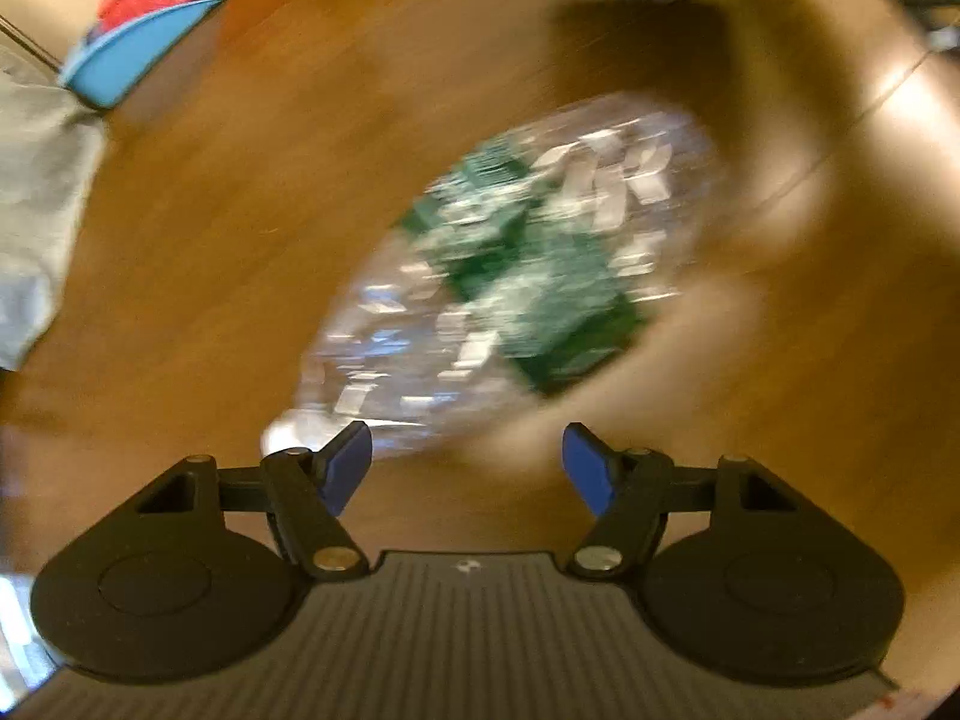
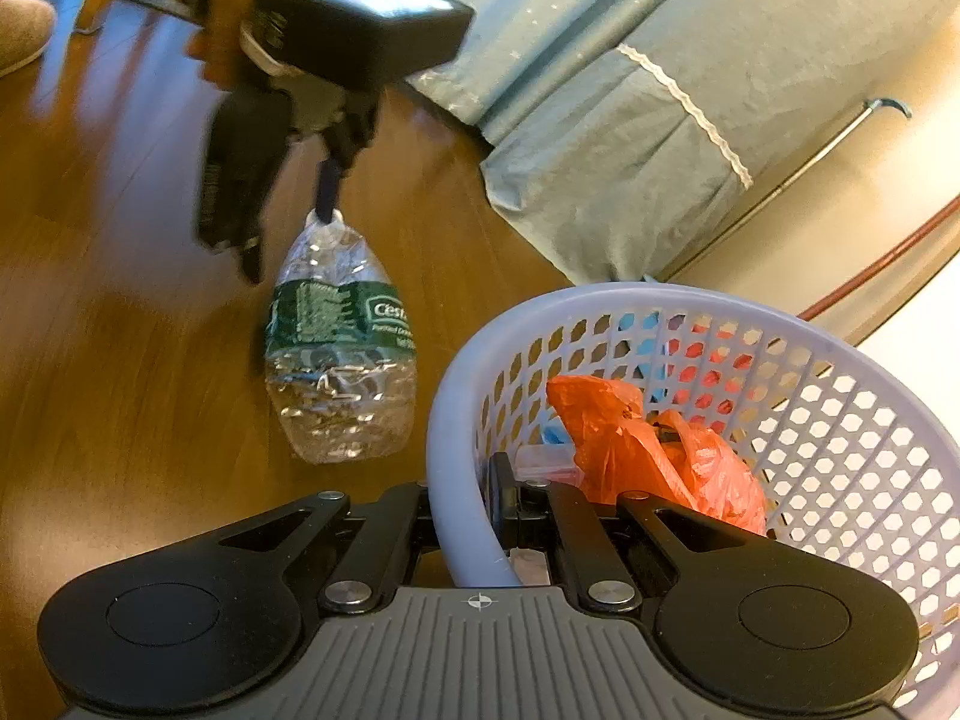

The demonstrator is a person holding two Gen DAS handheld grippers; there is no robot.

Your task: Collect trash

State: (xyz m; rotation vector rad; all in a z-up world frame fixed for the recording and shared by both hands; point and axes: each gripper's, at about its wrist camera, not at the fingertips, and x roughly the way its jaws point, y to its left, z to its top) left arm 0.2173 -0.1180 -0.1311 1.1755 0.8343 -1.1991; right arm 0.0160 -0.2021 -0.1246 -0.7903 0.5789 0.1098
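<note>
- The crushed clear plastic bottle [image 2: 339, 354] lying on the floor ahead and to the left of the right gripper carries a dark green label [image 2: 336, 315]. At the label's right end, white letters in an outlined oval read "Cest", cut off where the label curves out of sight.
- Below that oval run two lines of smaller white print, too small to read.
- The label's left part holds a block of fine white print, also unreadable.
- In the left wrist view the same bottle [image 1: 516, 276] lies just ahead of the left gripper's fingers, but blur smears its green label [image 1: 534, 276] and nothing can be read there.
</note>
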